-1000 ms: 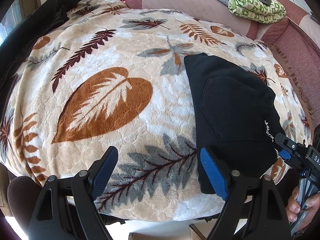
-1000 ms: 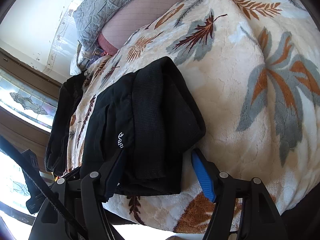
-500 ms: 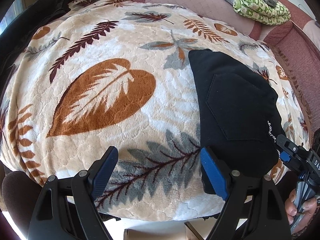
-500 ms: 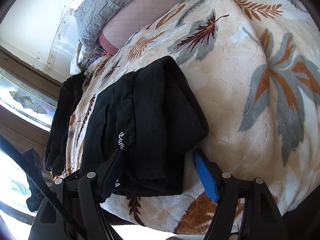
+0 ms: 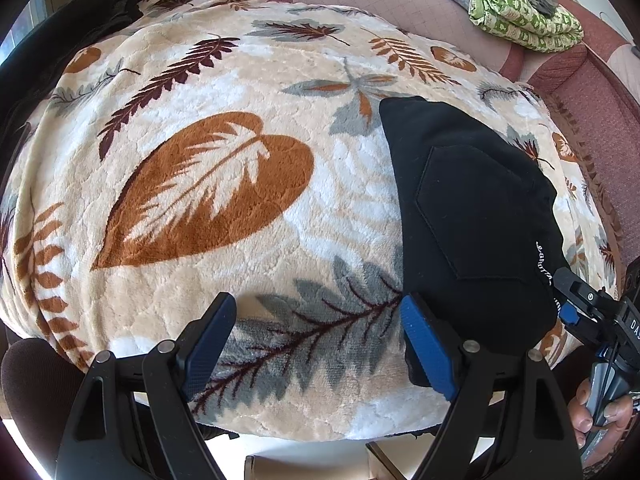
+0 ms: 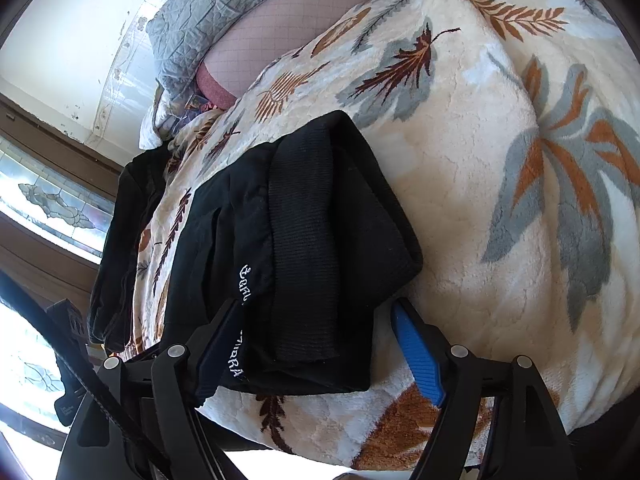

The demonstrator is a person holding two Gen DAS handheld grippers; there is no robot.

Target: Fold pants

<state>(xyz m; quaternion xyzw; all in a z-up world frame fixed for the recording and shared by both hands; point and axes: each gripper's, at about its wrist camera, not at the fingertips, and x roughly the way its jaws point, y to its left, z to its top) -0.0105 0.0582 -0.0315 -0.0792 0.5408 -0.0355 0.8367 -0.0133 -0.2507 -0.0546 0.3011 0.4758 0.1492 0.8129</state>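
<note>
At the blanket's (image 5: pixel 280 220) near edge, the left gripper (image 5: pixel 320 344) stands wide open over bare fleece; the right gripper's (image 6: pixel 316 352) jaws are opening, straddling the folded black pants (image 6: pixel 304 240) there. Farther back, a green cloth (image 5: pixel 520 12)

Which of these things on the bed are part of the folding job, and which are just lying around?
Part of the job:
- black pants, folded on the leaf-print blanket
- left gripper, open over bare blanket
- right gripper, jaws opening, pants edge between them

Just lying about:
- green patterned cloth
- grey quilted pillow
- another dark garment at the bed's edge
</note>
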